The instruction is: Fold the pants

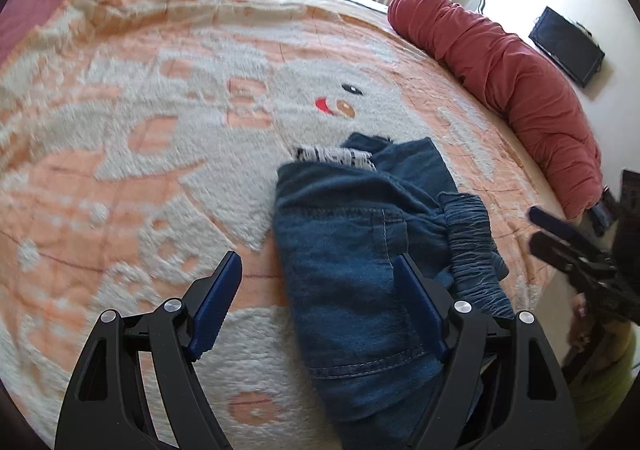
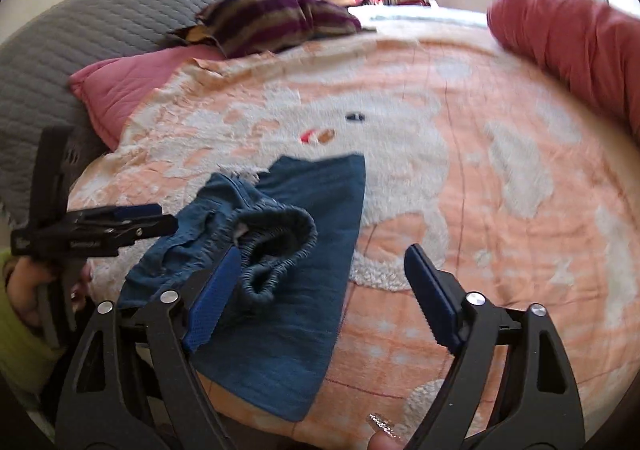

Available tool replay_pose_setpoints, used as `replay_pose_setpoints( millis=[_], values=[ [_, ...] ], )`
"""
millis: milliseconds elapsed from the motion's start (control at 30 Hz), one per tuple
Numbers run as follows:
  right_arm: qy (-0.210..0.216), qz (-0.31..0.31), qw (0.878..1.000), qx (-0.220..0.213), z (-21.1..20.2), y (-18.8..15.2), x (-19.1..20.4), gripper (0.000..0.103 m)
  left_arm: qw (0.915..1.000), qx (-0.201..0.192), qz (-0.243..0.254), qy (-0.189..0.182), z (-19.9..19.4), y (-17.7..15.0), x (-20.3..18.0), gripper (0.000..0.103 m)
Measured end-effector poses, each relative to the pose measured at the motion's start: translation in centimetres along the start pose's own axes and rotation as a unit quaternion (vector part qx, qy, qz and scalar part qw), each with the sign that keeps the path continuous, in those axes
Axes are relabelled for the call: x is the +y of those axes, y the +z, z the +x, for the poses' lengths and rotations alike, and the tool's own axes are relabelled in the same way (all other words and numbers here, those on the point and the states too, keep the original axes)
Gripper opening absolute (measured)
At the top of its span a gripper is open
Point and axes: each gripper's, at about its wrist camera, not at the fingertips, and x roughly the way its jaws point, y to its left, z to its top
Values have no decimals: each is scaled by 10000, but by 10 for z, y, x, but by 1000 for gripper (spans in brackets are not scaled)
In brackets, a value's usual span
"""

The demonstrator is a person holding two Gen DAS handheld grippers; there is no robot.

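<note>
So both grippers, left gripper [image 1: 320,290] and right gripper [image 2: 320,282], have jaws spread, empty; pinch the pants [image 1: 352,250] by the waistband [image 2: 276,246] next, flatten before folding.

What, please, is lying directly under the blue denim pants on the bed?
The pants lie on an orange-and-white fleecy blanket. What the blanket looks like beneath them is covered.

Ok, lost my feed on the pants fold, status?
Left gripper open, right gripper open, neither holding. Denim pants lie folded on the blanket, waistband bunched on top. Nothing in the way.
</note>
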Motion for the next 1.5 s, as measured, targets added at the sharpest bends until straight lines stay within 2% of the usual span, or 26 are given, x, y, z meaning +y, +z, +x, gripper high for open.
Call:
replay_pose_setpoints(
  millis=[100,200,400,567,667,733,767,833,933,1000,1067,1167,1367,1500],
  values=[
    [250,195,9992,228,17,-2,-5,66,9999,117,-85,-69,9,-3,0,77],
    [179,281,9981,527,34,-4,-10,60,9997,190,-124,-39,18,-5,-1,77],
    [549,564,9941,747,55,-4,-23,59,9997,194,-133,-8,27,-4,-6,77],
    [865,510,9917,807,67,0,-21,59,9997,197,-116,-39,32,-3,-11,77],
    [1038,532,9894,866,76,2,-21,50,9998,215,-35,-22,35,-2,-16,77],
    [1021,472,9896,891,79,3,-18,44,9998,217,33,-28,36,-3,-19,72],
    [1003,464,9899,886,80,3,-17,42,9998,207,82,-14,36,-3,-21,68],
    [1048,438,9900,841,78,2,-14,25,9997,173,164,4,33,-3,-23,61],
    [1010,215,9922,697,71,2,-5,16,9995,79,288,75,27,-2,-27,49],
    [910,70,9941,593,65,4,2,14,9994,14,331,58,23,0,-28,41],
    [865,-48,9949,513,60,9,7,14,9995,-53,303,46,19,3,-27,39],
    [825,-208,9955,424,58,16,13,13,9996,-127,250,42,17,8,-26,38],
    [855,-329,9956,204,66,39,16,13,9984,-513,190,137,8,31,-22,38],
    [845,-426,9955,78,76,57,20,13,9965,-728,209,344,7,48,-18,38]
  ],
)
